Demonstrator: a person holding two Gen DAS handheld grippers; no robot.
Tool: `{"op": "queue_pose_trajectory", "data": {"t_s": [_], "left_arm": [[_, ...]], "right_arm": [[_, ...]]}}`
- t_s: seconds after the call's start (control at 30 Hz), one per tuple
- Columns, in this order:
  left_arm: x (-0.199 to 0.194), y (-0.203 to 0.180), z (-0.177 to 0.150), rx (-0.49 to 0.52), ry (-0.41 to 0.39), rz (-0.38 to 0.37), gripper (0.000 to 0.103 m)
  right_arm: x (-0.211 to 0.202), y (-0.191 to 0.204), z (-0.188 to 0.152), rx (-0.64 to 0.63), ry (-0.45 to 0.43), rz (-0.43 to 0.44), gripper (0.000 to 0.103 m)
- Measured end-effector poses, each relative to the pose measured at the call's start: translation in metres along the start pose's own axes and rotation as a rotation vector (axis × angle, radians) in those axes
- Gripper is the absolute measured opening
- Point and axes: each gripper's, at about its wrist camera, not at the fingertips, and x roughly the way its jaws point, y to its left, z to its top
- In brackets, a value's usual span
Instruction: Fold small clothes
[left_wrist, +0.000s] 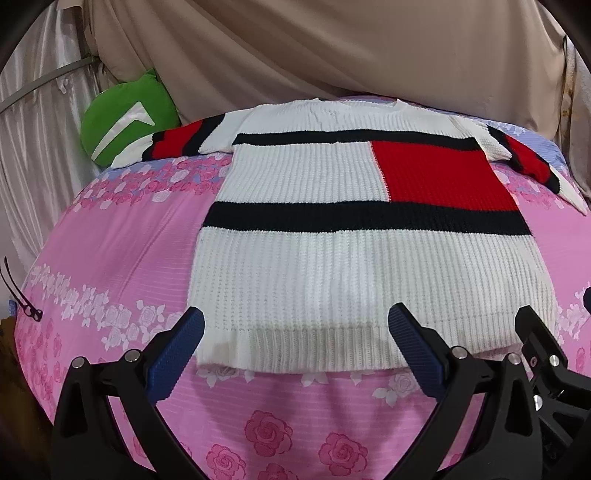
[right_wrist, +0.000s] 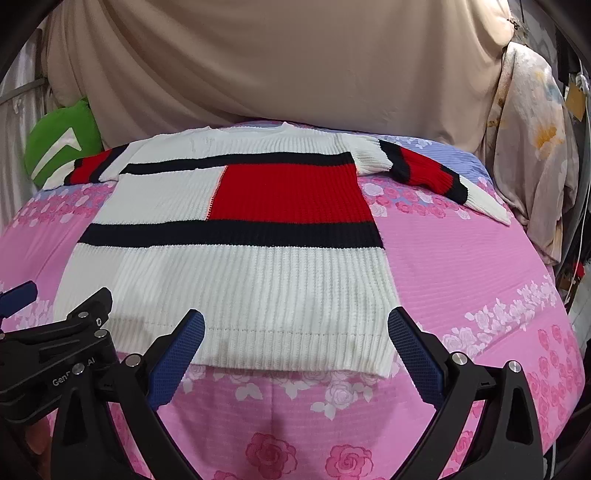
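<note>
On the pink bed (left_wrist: 110, 236) a sweater (left_wrist: 332, 258) lies flat, unfolded. Left gripper (left_wrist: 295, 343) and right gripper (right_wrist: 295, 343) hover wide open, empty; next, probably grasp a sleeve (right_wrist: 436, 177).

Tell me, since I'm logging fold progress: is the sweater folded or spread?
Spread. The sweater lies flat on the bedsheet, both sleeves out sideways, hem nearest the open grippers; no fold shows.

Left tongs (left_wrist: 295, 345) and right tongs (right_wrist: 295, 345) both gape wide, side by side.
</note>
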Motion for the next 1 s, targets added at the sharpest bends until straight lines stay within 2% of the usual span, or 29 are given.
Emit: {"op": "queue_pose_trajectory", "data": {"t_s": [0.53, 1.0], "left_arm": [[-0.009, -0.01, -0.009, 0.07, -0.015, -0.032, 0.097], [-0.012, -0.004, -0.011, 0.059, -0.026, -0.022, 0.097]], "right_arm": [[-0.017, -0.01, -0.021, 0.073, -0.008, -0.045, 0.098], [-0.02, -0.003, -0.021, 0.067, -0.019, -0.047, 0.098]]}}
